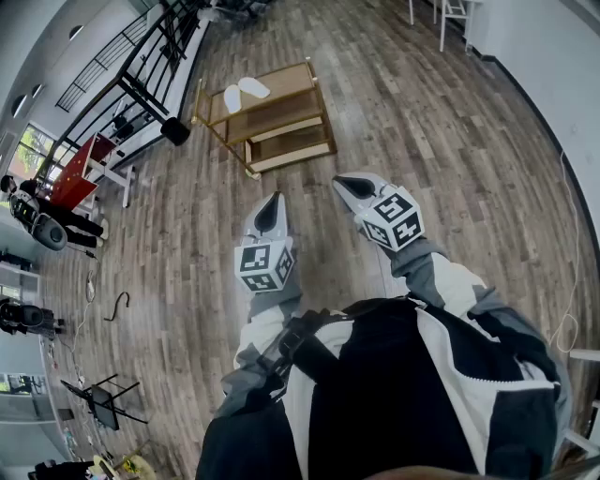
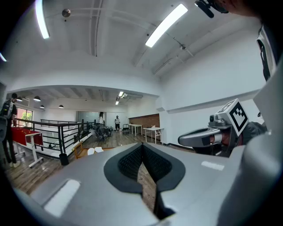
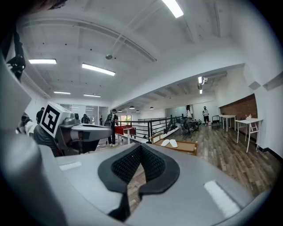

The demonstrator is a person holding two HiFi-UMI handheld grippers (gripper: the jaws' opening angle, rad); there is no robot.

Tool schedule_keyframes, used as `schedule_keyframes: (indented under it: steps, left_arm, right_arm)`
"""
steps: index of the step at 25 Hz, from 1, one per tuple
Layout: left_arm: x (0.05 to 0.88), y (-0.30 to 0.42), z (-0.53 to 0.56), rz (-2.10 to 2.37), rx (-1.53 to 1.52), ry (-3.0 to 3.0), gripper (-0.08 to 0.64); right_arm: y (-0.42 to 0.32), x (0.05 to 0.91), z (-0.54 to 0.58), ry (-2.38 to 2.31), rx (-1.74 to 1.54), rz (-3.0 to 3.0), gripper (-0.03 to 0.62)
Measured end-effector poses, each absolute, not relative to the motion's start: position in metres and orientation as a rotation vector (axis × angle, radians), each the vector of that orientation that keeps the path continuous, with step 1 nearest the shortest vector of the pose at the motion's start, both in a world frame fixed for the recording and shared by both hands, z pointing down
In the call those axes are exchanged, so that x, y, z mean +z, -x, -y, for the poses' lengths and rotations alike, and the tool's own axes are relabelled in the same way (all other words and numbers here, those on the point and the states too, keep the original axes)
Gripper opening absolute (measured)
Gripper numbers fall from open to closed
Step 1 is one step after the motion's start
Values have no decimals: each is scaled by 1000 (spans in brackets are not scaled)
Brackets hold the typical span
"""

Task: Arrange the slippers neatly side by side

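Note:
Two white slippers [image 1: 246, 91] lie on the top shelf of a low wooden rack [image 1: 281, 120], a few steps ahead on the wood floor. They lie close together, the right one angled off from the left. The slippers [image 3: 168, 143] look small and far off in the right gripper view, as do the slippers [image 2: 94, 150] in the left gripper view. My left gripper [image 1: 270, 208] and right gripper [image 1: 353, 186] are held out in front of the person's body, well short of the rack. Both are shut with nothing between the jaws.
A black railing [image 1: 141, 66] runs along the left behind the rack. There is a red desk [image 1: 80, 169] at far left and white table legs [image 1: 450, 23] at the top right. A white wall [image 1: 553, 66] bounds the right side. People stand far off in the room.

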State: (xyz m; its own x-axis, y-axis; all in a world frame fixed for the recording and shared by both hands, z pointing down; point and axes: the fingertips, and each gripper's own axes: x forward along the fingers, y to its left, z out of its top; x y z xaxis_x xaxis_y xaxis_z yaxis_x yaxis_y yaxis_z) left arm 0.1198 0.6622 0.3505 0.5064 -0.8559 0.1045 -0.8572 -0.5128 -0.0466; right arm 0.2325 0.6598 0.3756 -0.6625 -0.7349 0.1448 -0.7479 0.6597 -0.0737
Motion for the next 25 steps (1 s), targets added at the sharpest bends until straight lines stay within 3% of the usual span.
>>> schedule_keyframes:
  steps: [25]
  left_arm:
    - [375,-71,-693,1573,244,-2658,5]
  right_arm:
    - [-212,373,-686,-1054,163,2879,5]
